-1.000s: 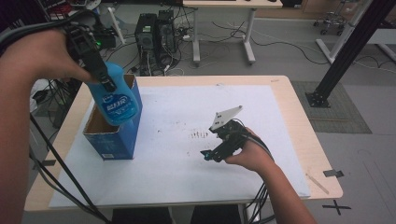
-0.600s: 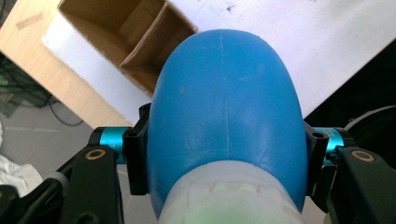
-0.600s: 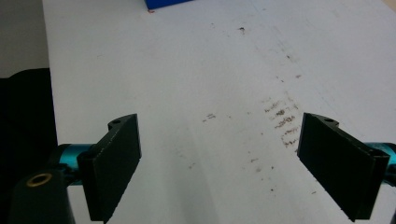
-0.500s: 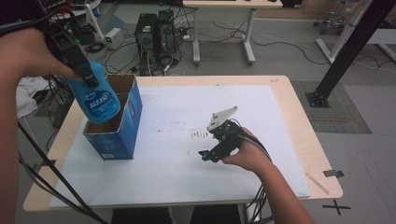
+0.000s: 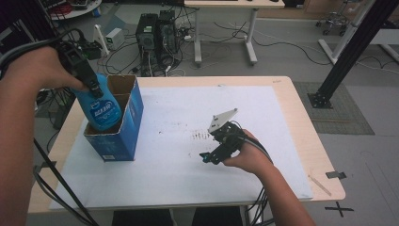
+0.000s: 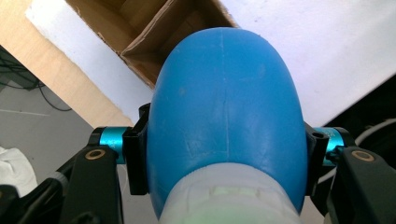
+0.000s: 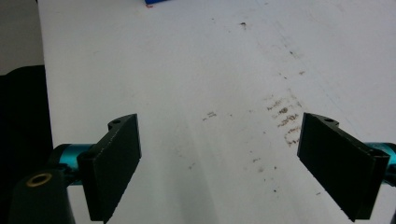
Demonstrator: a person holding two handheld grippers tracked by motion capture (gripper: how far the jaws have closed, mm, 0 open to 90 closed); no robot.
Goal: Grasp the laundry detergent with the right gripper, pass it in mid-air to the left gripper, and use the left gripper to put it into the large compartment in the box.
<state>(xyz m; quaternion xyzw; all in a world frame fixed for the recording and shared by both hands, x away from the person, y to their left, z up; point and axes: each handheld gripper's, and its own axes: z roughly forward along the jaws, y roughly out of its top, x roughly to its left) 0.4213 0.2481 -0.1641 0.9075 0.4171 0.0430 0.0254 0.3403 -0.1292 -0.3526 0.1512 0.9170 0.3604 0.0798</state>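
The left gripper (image 5: 94,87) is clamped on a blue bottle (image 5: 102,110), its jaws pressed against both sides of the body, as the left gripper view shows with the bottle (image 6: 224,112) swelling between them and a pale cap end nearest the camera. In the high view the bottle hangs tilted, its lower part sunk into the open top of a blue cardboard box (image 5: 127,127) that stands at the left end of the counter (image 5: 301,122); its label faces the camera. The box has brown inner walls, and the left gripper view looks down past the bottle into its opening (image 6: 140,32). A white sheet (image 5: 179,174) covers most of the counter, and the box stands on it near its left edge. The right gripper (image 5: 209,157) rests low over the sheet near the middle of the counter, well apart from the box, held in the person's right hand (image 5: 247,157), with a grey plate on top. Its jaws are spread wide with nothing between them; the right gripper view shows the bare sheet (image 7: 201,70) there, marked with small dark smudges (image 7: 282,116). Cables trail from both grippers toward the near edge.
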